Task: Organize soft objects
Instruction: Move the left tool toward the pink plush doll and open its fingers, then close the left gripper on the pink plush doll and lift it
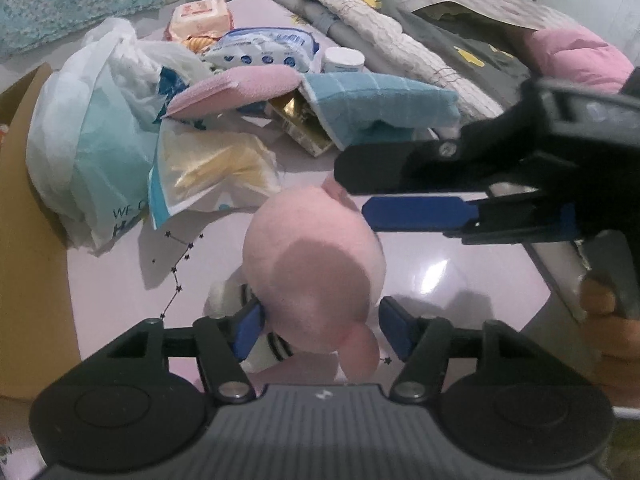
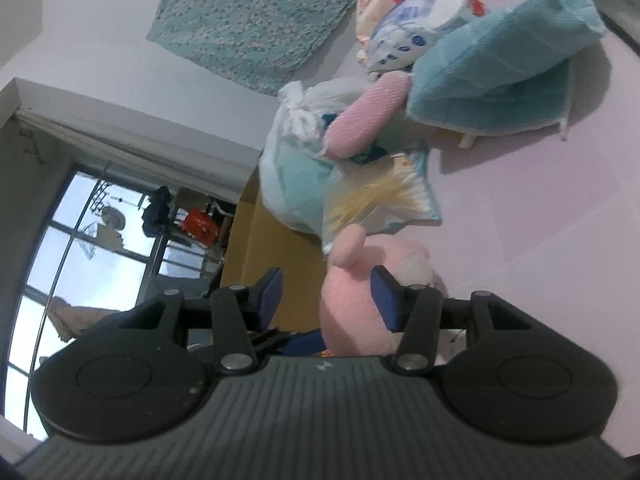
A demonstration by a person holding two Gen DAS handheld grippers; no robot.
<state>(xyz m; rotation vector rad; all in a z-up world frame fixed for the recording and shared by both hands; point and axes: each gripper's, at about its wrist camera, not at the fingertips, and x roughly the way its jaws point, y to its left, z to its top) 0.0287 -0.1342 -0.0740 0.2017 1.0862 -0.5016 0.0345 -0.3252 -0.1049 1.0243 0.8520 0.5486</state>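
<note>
Two sets of tongs meet at one pink plush toy [image 1: 316,276], a round, fuzzy thing with a small pink nub at its lower end and a white, dark-striped part tucked beneath it. It sits on the pale pink worktop [image 1: 440,264], close in front of the left tongs [image 1: 320,328], whose blue pads [image 1: 248,330] stand on either side of it: the left-hand pad lies against the plush, the right-hand pad is apart from it, so these tongs are spread around the toy, not pinching it. The right tongs [image 1: 356,192] reach in from the side, black and blue fingers set closely one above the other at the toy's far end; from the right wrist view one pad touches the pink fabric while the other hangs free, so whether they grip anything I cannot tell. A hand [image 1: 608,320] holds their handle at the frame's edge.

Behind the toy lies a heap: a white plastic bag [image 1: 92,148], a clear packet of yellowish contents [image 1: 212,168], a pink cloth [image 1: 236,88], a folded blue towel [image 1: 380,100], wipes packets [image 1: 264,48] and a white-lidded jar [image 1: 344,60]. Folded garments [image 1: 420,48] run along the far edge. A cardboard box [image 1: 28,280] borders the worktop's left side. A teal patterned cloth [image 2: 256,16] hangs on the white wall, and a window [image 2: 92,264] shows daylight.
</note>
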